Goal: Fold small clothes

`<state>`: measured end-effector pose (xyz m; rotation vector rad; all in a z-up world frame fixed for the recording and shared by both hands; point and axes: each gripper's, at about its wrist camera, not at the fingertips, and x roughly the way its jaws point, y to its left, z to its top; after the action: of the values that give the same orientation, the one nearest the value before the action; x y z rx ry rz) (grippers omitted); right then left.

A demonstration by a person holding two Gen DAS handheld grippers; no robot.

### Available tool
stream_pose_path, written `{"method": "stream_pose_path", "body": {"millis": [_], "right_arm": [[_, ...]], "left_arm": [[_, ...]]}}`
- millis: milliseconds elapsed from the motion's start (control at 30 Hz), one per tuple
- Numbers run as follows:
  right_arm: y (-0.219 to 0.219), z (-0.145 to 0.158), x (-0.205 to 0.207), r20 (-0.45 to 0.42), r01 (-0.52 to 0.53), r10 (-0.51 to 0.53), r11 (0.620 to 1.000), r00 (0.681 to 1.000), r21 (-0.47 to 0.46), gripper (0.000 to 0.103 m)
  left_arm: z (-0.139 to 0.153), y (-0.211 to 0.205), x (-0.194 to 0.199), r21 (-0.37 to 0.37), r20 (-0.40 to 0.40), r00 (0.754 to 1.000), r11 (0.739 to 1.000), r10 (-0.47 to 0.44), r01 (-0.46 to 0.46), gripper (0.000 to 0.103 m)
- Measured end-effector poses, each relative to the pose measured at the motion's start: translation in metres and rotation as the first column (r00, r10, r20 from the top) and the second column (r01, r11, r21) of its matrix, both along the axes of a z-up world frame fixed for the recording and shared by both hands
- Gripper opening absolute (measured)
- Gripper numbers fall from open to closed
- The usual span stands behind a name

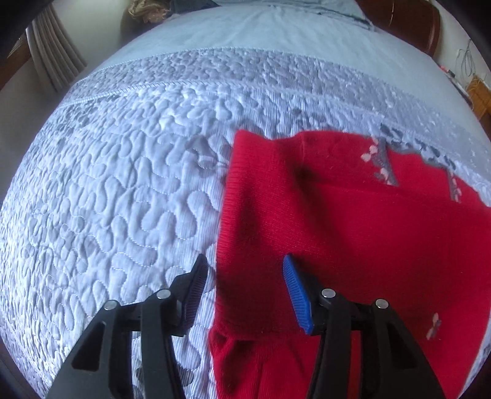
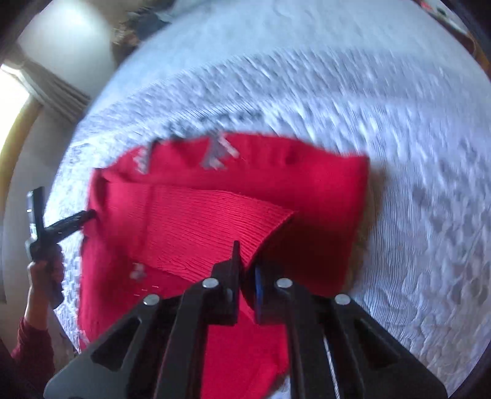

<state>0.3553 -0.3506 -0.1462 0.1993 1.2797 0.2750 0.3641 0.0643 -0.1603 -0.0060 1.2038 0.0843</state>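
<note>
A small red knit sweater (image 1: 337, 221) with grey and pink trim lies partly folded on a quilted light-blue bedspread (image 1: 122, 184). My left gripper (image 1: 244, 264) is open and empty, straddling the sweater's left ribbed edge. In the right wrist view, my right gripper (image 2: 247, 264) is shut on a ribbed fold of the red sweater (image 2: 214, 227) and holds it lifted over the body of the garment. The left gripper (image 2: 83, 218) shows at the sweater's left edge there, held by a hand. The right wrist view is blurred.
The bedspread (image 2: 399, 184) stretches far and to both sides of the sweater. A dark wooden headboard (image 1: 408, 18) and pillows lie at the far end. A curtain (image 1: 52, 61) hangs at the far left.
</note>
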Motion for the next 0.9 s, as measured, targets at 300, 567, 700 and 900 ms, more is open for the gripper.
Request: {"method": "stream_pose_path", "body": {"millis": [300,567,700,900], "right_arm": [[-0.037,-0.022,0.018,-0.049,0.125,-0.117,0.972,0.992,0.200,0.045],[-0.029,0.010,0.014,0.102,0.044,-0.067,0.976,0.993,0.214,0.005],[-0.040,0.008,0.005,0.129,0.088,-0.107,0.986,0.986,0.144,0.005],[-0.042,-0.027,0.010,0.043,0.134,-0.138,0.987,0.990,0.086,0.007]], "left_arm": [[0.001,0.018,0.033,-0.156,0.025,0.999,0.987,0.042,-0.038,0.053],[0.011,0.027,0.041,-0.235,0.115,0.992,0.972,0.056,-0.027,0.053],[0.011,0.028,0.039,-0.182,0.150,0.986,0.982,0.071,-0.043,0.053],[-0.009,0.027,0.043,-0.120,0.093,0.992,0.990,0.088,-0.077,0.054]]}}
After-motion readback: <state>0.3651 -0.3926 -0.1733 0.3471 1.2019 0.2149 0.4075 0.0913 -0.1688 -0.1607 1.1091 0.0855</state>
